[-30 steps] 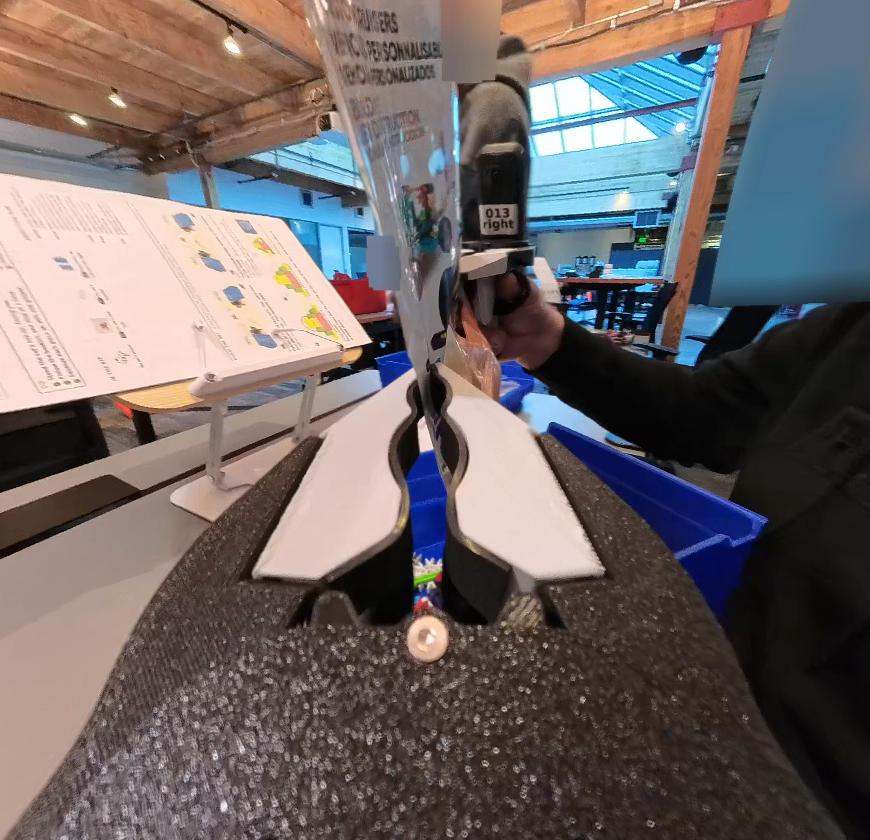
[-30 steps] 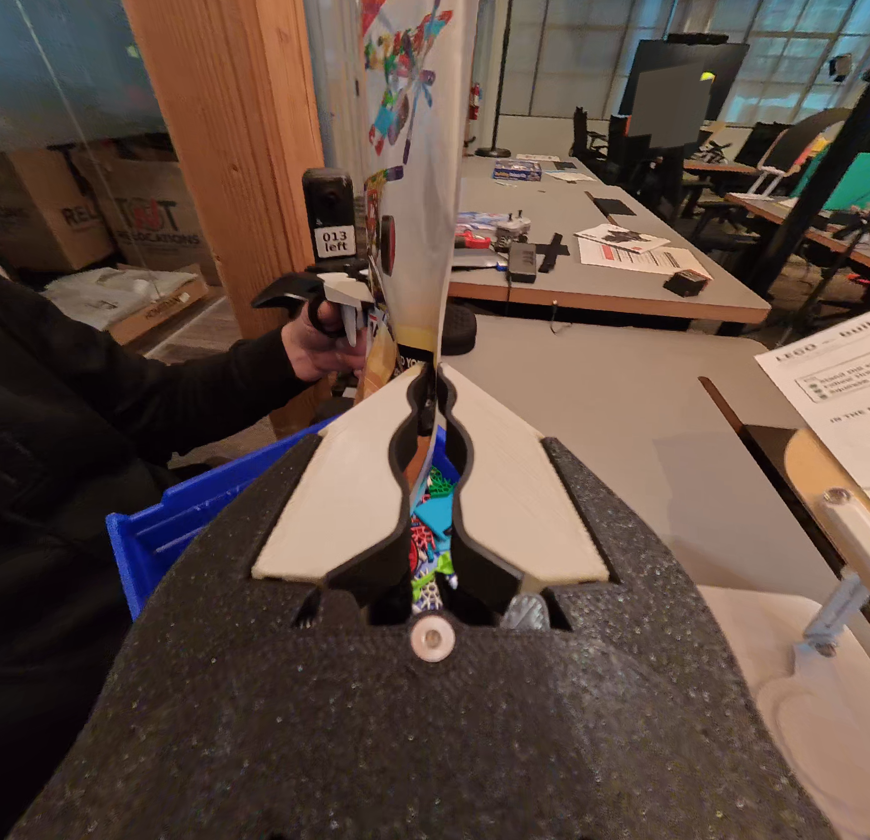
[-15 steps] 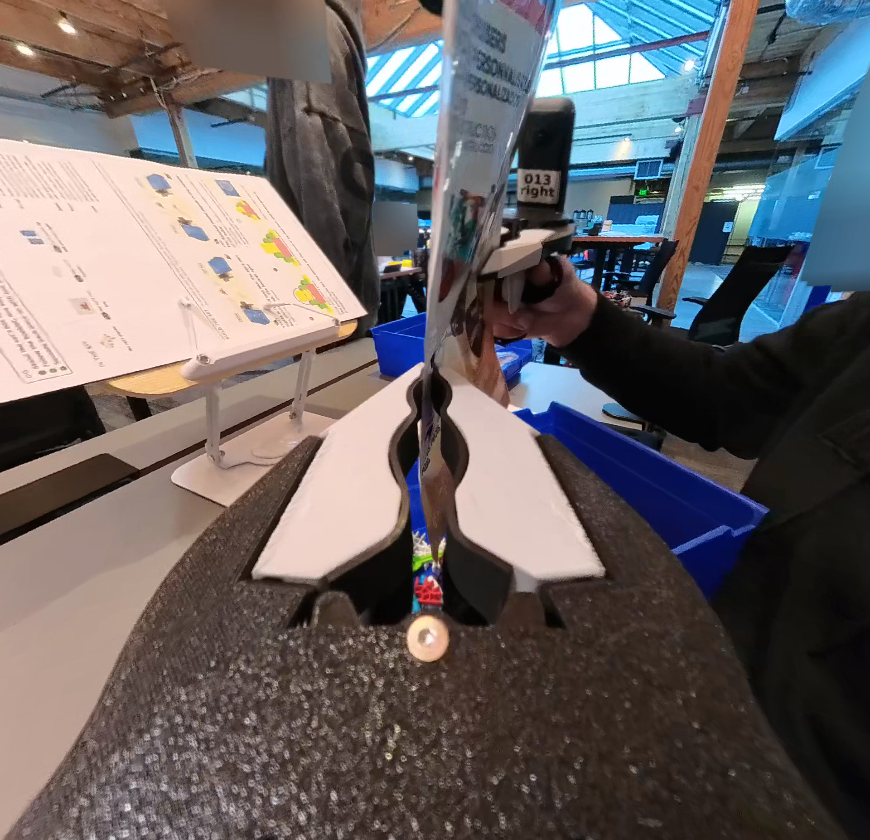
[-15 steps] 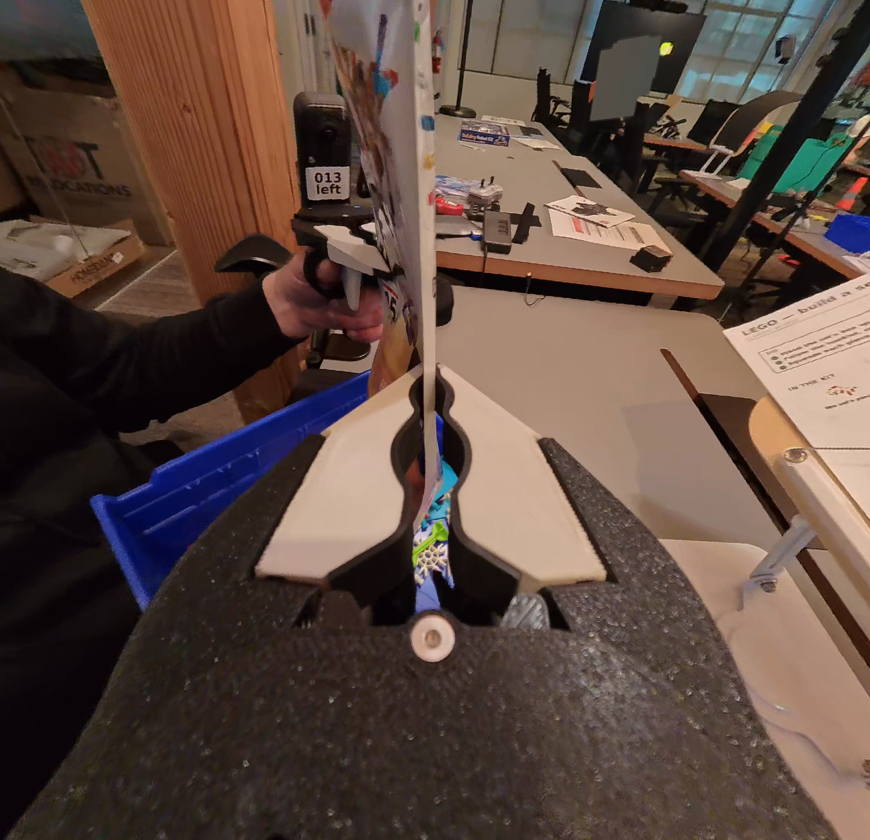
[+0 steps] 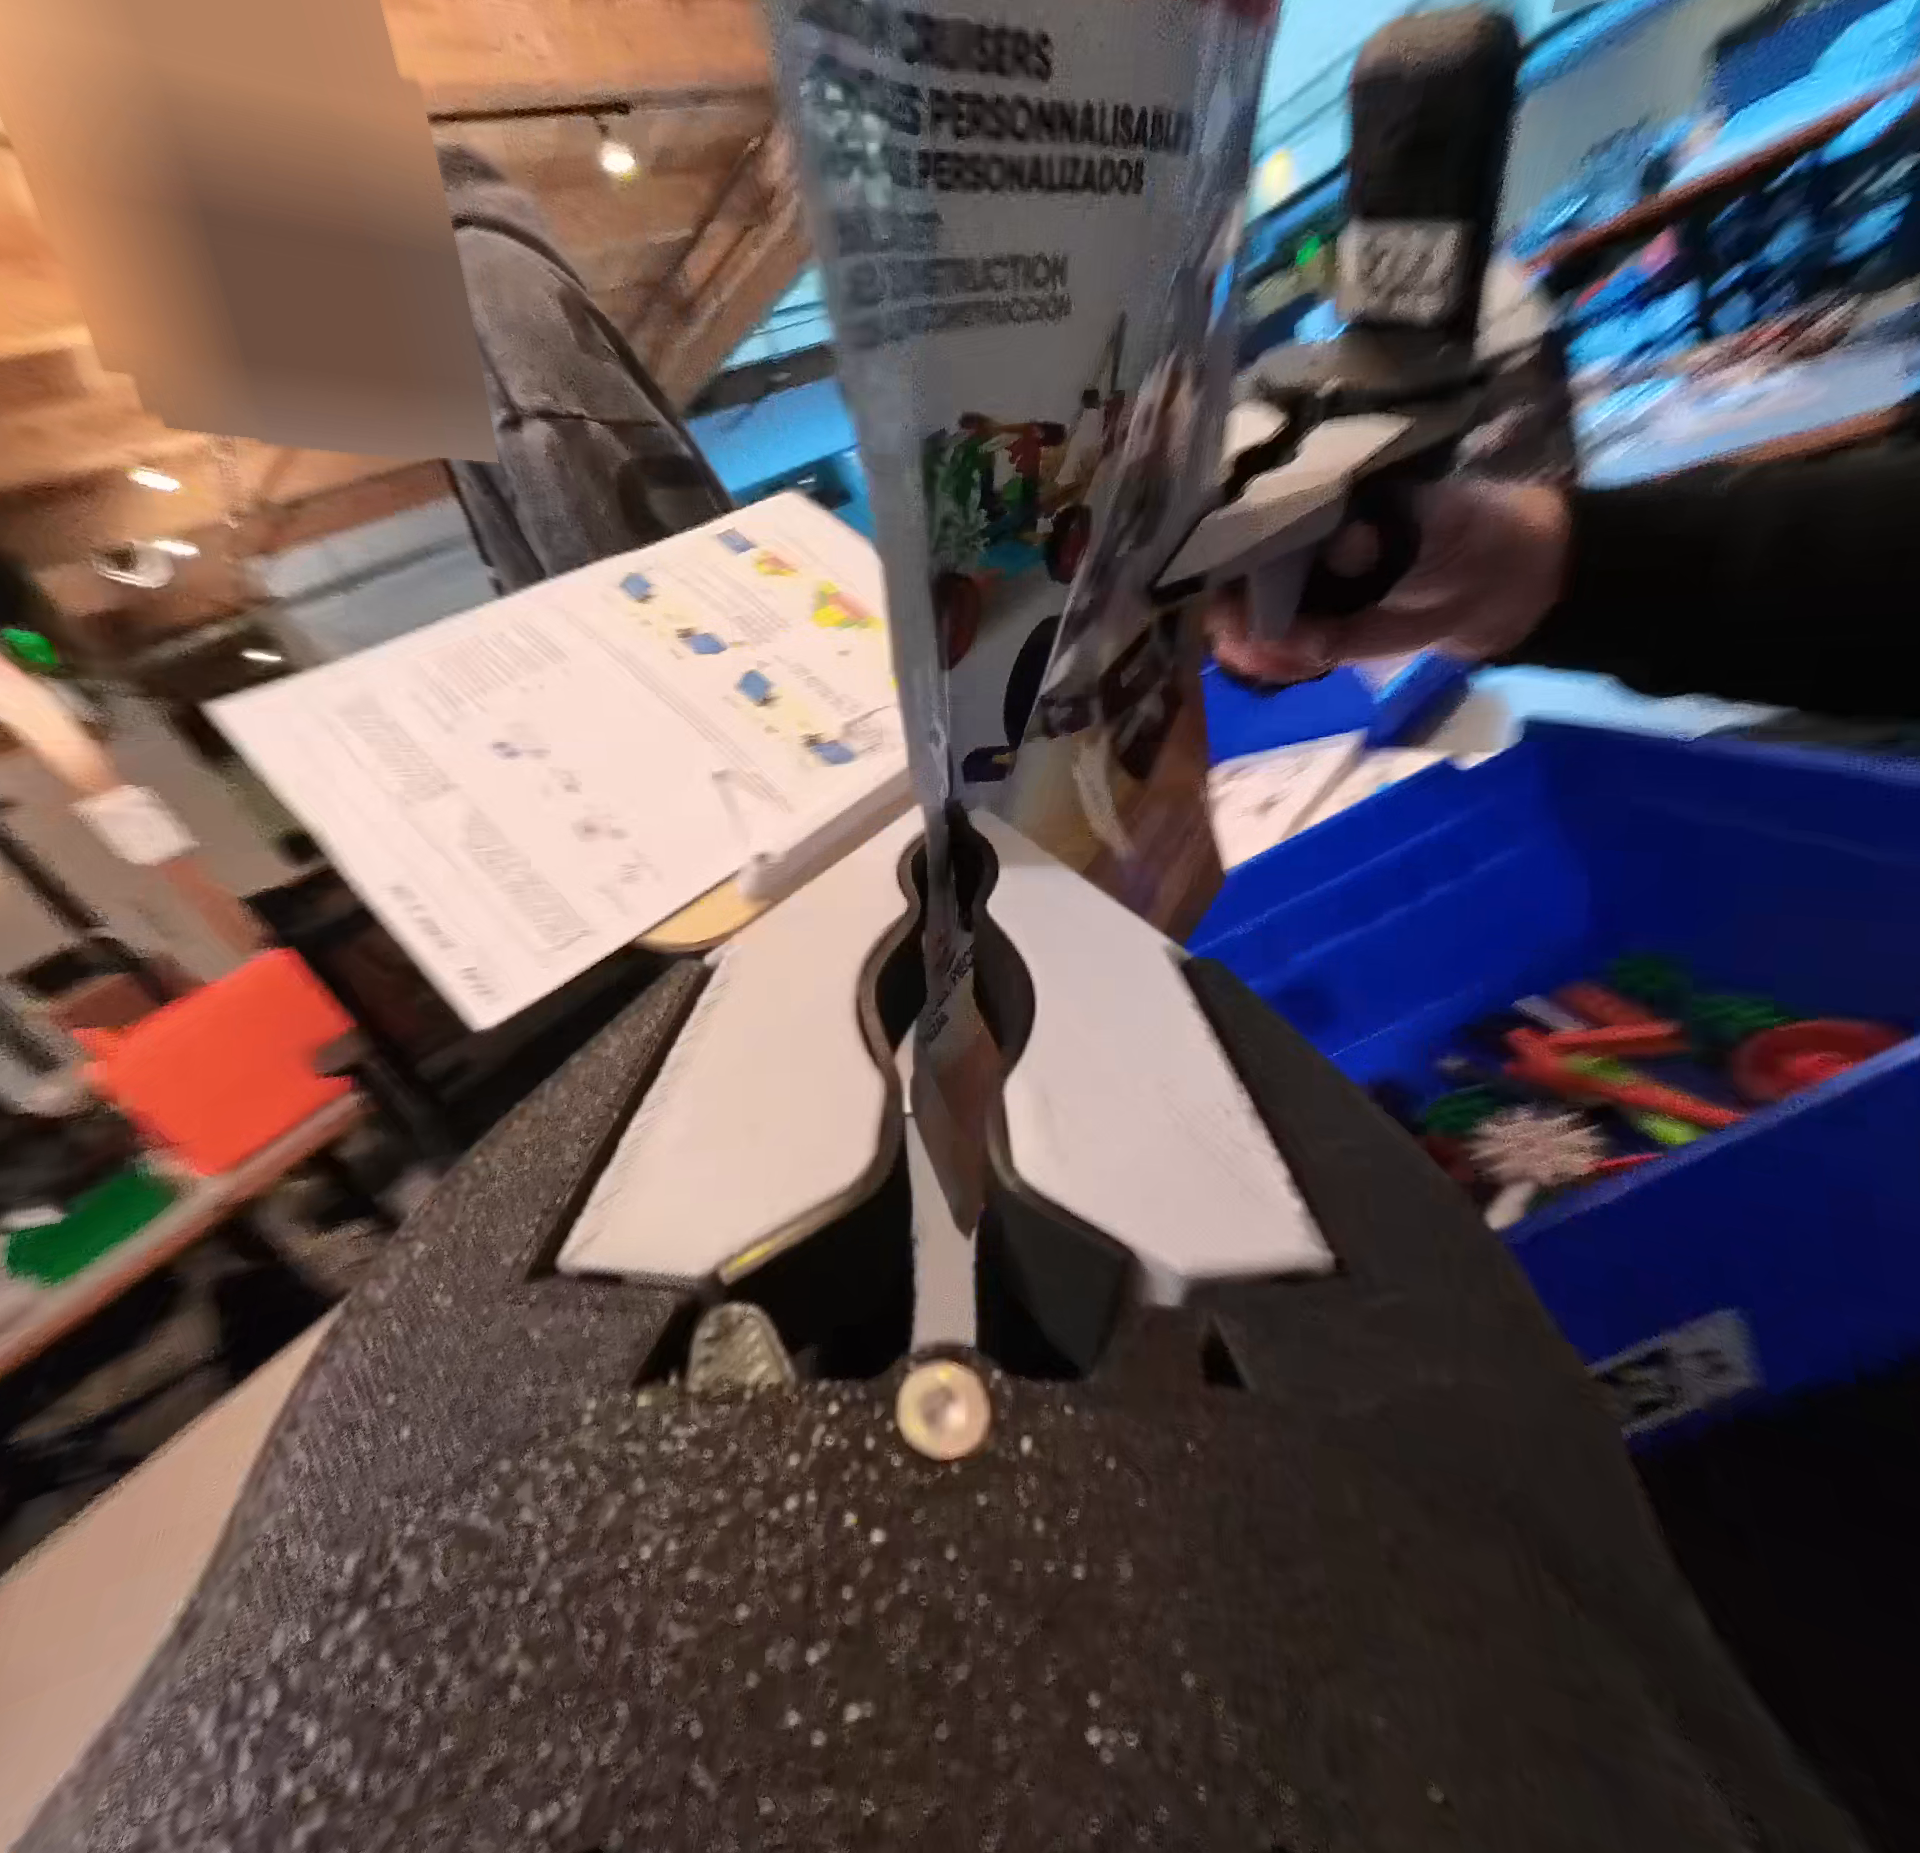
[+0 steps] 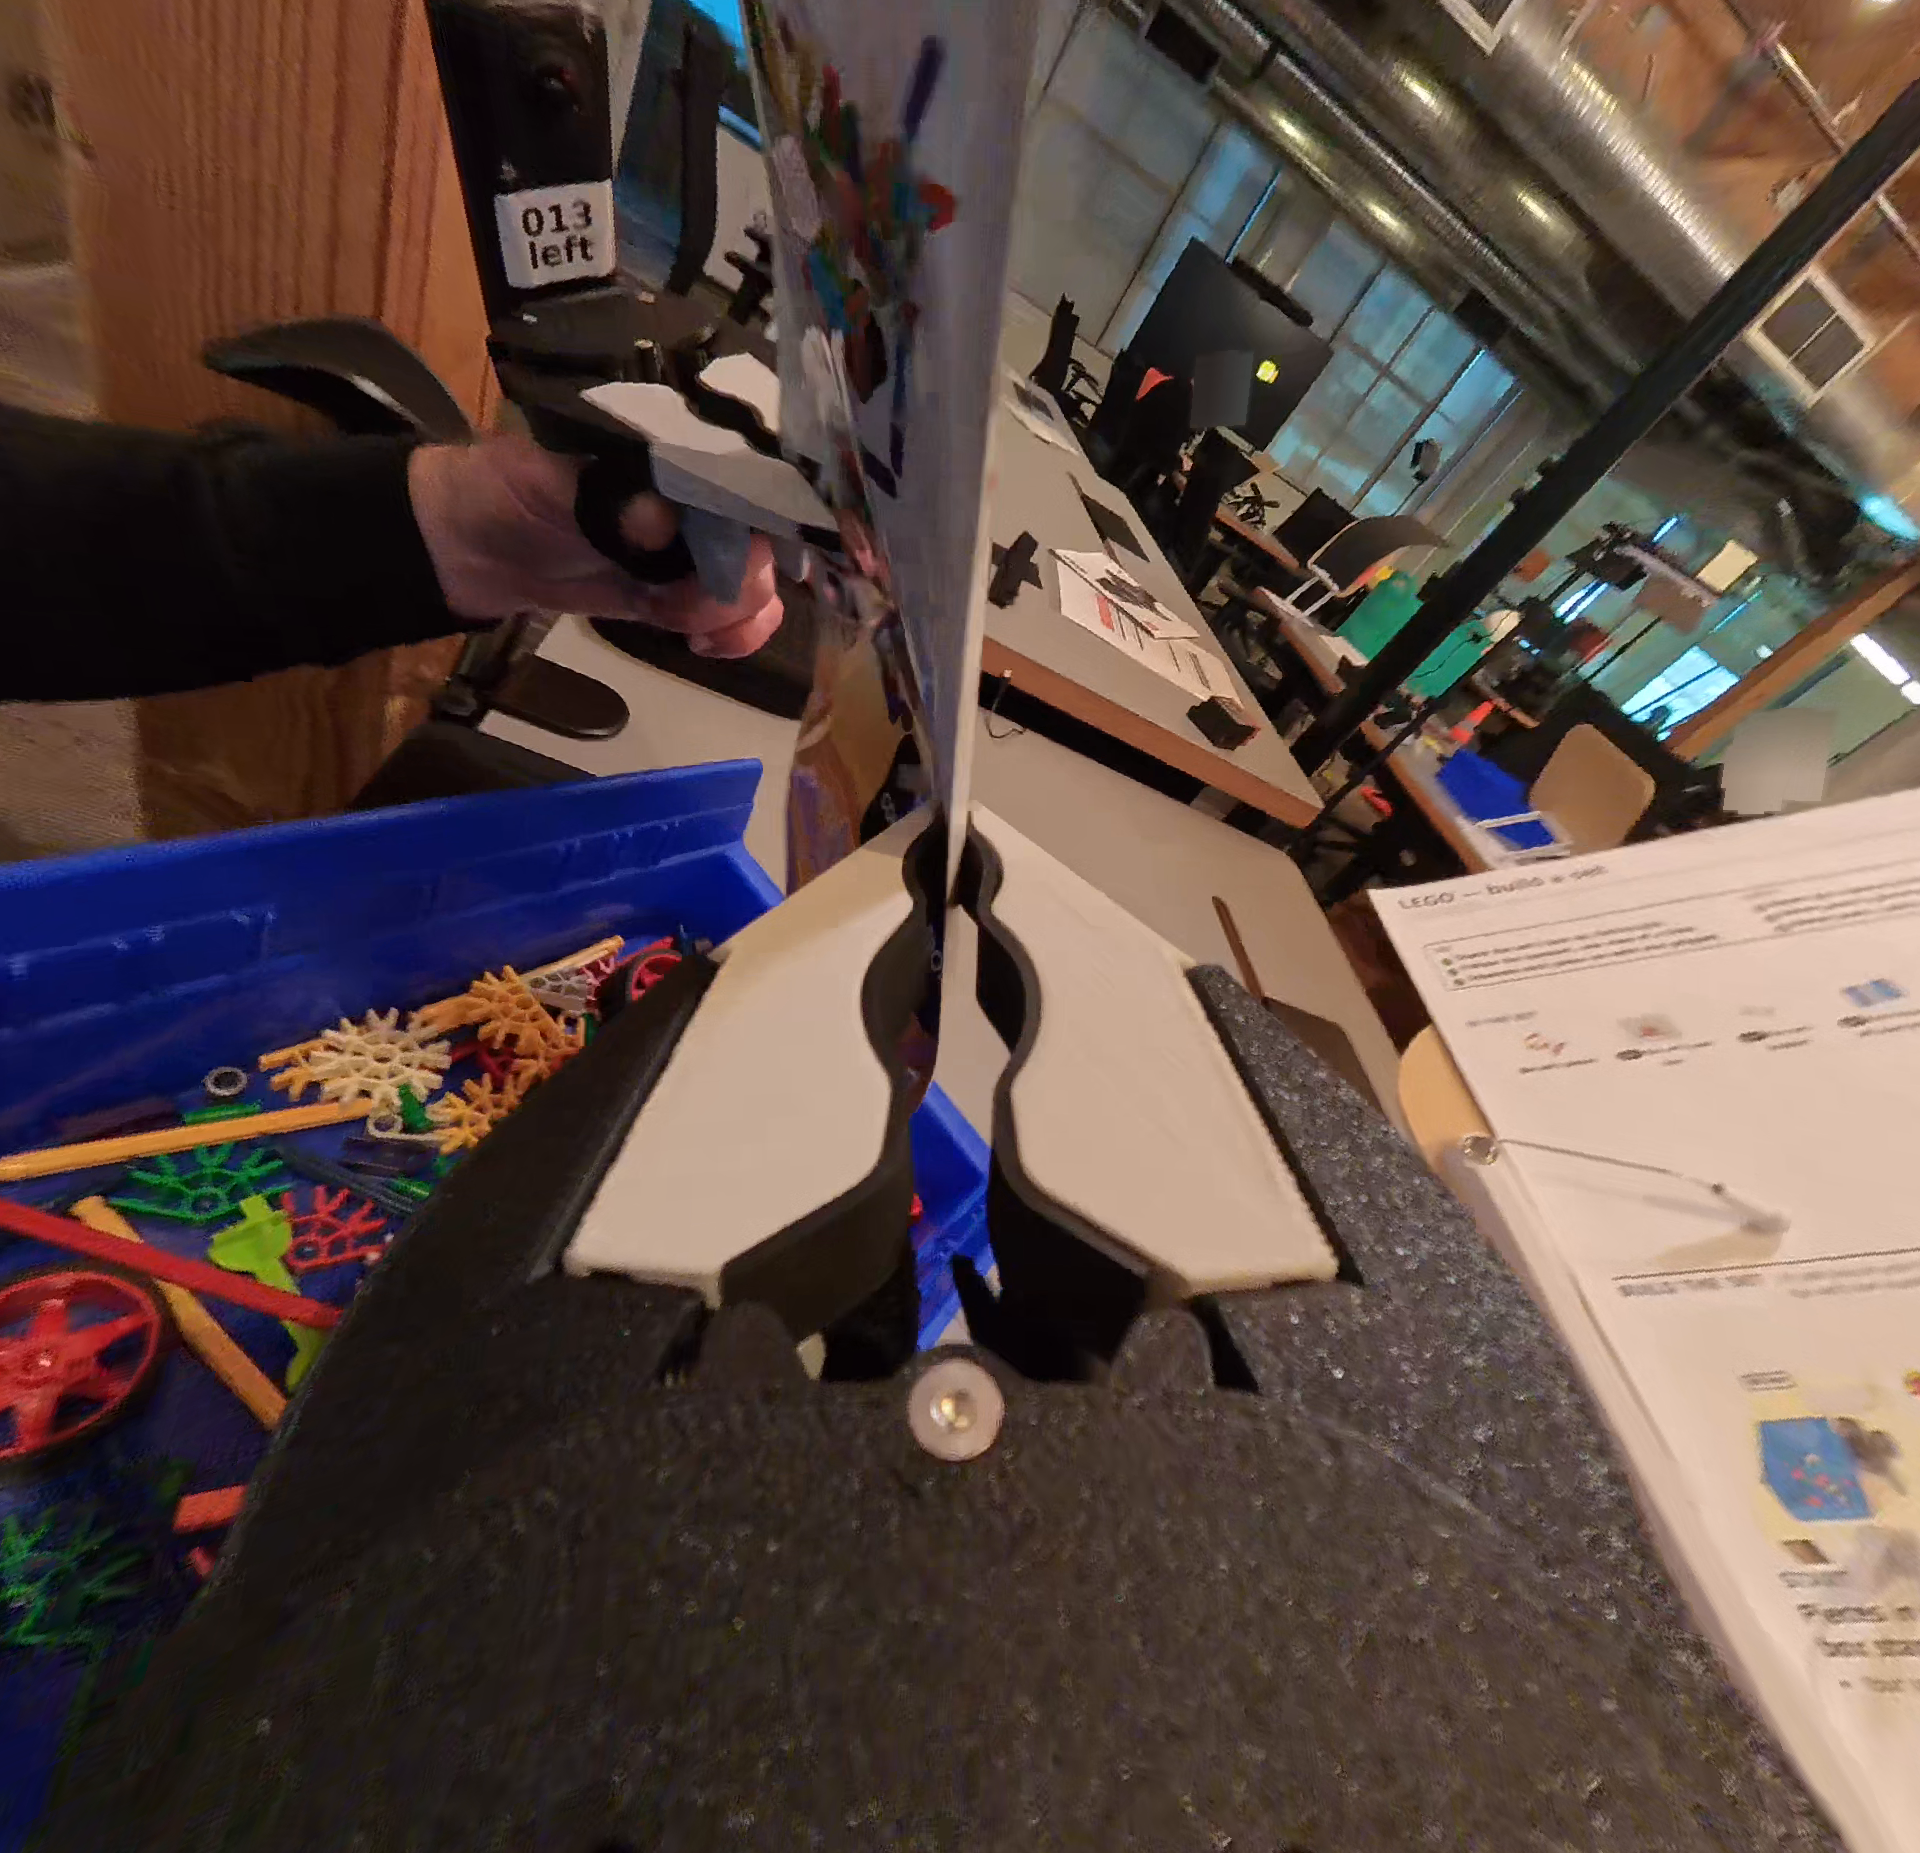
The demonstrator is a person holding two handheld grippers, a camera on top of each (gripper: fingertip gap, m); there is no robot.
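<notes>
We've got the left tongs [image 5: 951, 847] pinched tight on the lower edge of a printed plastic bag [image 5: 1023, 276], which stands up above them. Our right tongs [image 6: 951, 853] are clamped on the same bag [image 6: 894, 276] from the other side, so it hangs stretched between the two. Just below and beside both tongs sits a blue bin [image 6: 395, 868] of colourful construction pieces [image 6: 405, 1065]. On the far side, an instruction sheet [image 5: 582, 754] leans on its stand on the desk [image 6: 1153, 899].
</notes>
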